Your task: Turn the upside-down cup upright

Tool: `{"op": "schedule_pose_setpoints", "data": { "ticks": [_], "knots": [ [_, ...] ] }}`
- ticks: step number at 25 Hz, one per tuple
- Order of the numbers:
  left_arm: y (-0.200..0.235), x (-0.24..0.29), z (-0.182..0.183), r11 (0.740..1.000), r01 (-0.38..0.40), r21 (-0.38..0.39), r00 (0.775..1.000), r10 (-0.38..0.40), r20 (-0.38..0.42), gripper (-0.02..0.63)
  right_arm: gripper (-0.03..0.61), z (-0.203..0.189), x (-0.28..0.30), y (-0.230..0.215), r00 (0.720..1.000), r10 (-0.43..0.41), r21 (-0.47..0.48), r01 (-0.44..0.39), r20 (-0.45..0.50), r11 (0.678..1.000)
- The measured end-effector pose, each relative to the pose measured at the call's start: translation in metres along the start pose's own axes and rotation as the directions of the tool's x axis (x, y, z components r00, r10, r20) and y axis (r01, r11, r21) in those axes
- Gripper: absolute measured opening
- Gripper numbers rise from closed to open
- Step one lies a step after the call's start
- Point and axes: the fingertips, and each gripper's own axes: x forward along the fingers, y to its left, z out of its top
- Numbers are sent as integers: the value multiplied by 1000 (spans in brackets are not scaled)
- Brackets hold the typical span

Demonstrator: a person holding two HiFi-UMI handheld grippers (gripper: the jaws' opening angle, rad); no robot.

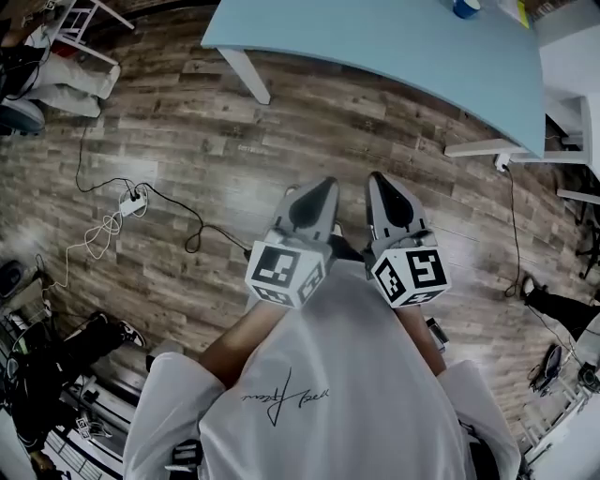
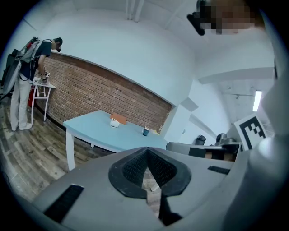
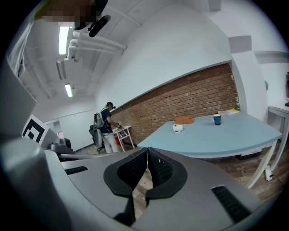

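A white cup point(image 3: 178, 128) with a handle and a blue cup point(image 3: 217, 119) stand on the light blue table point(image 3: 226, 137), far ahead of both grippers. They are too small to tell which way up they are. The left gripper view shows the same white cup point(image 2: 114, 122) and blue cup point(image 2: 146, 132). In the head view only the blue cup point(image 1: 464, 7) shows, at the table's far edge. My left gripper point(image 1: 321, 190) and right gripper point(image 1: 382, 185) are held side by side before the torso, over the floor, both shut and holding nothing.
An orange-brown flat thing point(image 3: 184, 120) lies behind the white cup. The table's white leg point(image 1: 246, 73) stands ahead. A power strip with cables point(image 1: 131, 200) lies on the wooden floor at left. A person point(image 3: 108, 126) stands at a small white table by the brick wall.
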Motion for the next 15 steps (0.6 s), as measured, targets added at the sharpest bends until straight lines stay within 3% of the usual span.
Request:
{"op": "schedule_pose_setpoints", "data": {
  "ticks": [15],
  "knots": [
    [71,11,64,998,68,-4,995,-67,75,9,21,36,76,49,998,-31,-54,34,59,998]
  ]
}}
